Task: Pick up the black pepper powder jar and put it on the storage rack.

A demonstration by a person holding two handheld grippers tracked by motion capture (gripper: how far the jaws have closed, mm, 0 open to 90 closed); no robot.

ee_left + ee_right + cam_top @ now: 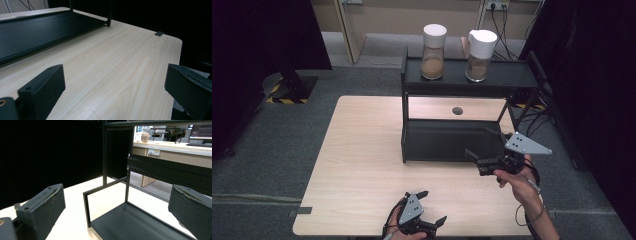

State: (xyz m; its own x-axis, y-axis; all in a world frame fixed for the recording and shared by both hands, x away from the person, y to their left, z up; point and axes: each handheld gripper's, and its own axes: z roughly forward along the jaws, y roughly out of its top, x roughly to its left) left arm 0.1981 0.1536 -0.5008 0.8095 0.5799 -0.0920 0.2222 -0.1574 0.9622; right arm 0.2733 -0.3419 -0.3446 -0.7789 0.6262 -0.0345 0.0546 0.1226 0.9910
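The left gripper (430, 206) rests low over the pale wooden table (362, 160), jaws spread wide with nothing between them. Beyond and above both tools, 2 clear white-capped jars, one of tan powder (433, 45) and one of darker grains (479, 49), already stand on the black metal 2-tier shelf (512, 75). The right gripper (482, 161), also wide and empty, hovers by the bare lower tier, so the placing looks finished.

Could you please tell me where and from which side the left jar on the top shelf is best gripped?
Grip the left jar around its narrow waist just under the white lid, coming level from the front. It stands upright on the rack, with a gap between it and the right jar.
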